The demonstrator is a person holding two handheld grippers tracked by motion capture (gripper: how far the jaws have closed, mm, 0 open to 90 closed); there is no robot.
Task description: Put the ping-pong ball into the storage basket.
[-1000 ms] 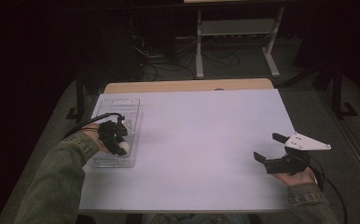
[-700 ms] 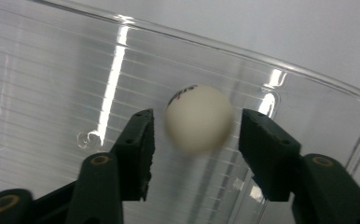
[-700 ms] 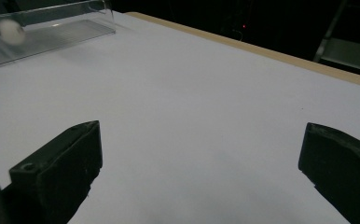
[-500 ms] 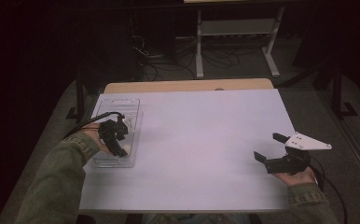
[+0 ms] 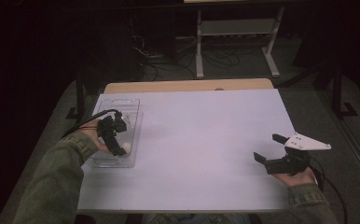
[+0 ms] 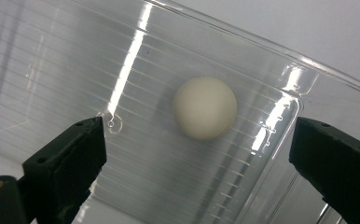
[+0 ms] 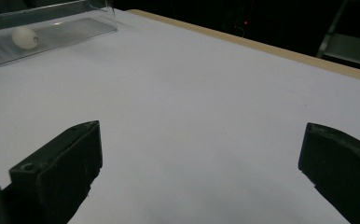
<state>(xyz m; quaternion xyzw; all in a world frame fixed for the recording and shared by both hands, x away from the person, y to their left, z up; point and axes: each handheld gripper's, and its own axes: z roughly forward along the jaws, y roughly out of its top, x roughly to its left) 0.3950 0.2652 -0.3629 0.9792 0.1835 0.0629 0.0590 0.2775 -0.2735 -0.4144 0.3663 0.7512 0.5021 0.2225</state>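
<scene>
A cream-white ball (image 6: 205, 108) lies on the ribbed floor of a clear plastic tray (image 5: 124, 105) at the table's left side. My left gripper (image 5: 117, 145) hovers over the tray's near end, pointing down, jaws open wide with the ball (image 5: 126, 147) below and between them, untouched. In the left gripper view my left gripper (image 6: 199, 161) stands spread on either side of the ball. My right gripper (image 5: 266, 148) rests open near the front right of the table, nothing between its jaws. From the right gripper view the ball (image 7: 24, 37) and tray (image 7: 66, 23) show far off at the upper left.
The white tabletop (image 5: 206, 140) has a wooden strip (image 5: 187, 86) along its far edge. Beyond it stand a metal shelf frame (image 5: 236, 32) and floor cables (image 5: 145, 51) in the dark. A green sleeve (image 5: 52, 182) enters at the lower left.
My left gripper has shifted slightly toward the near end of the tray, over the ball. The right gripper has stayed put.
</scene>
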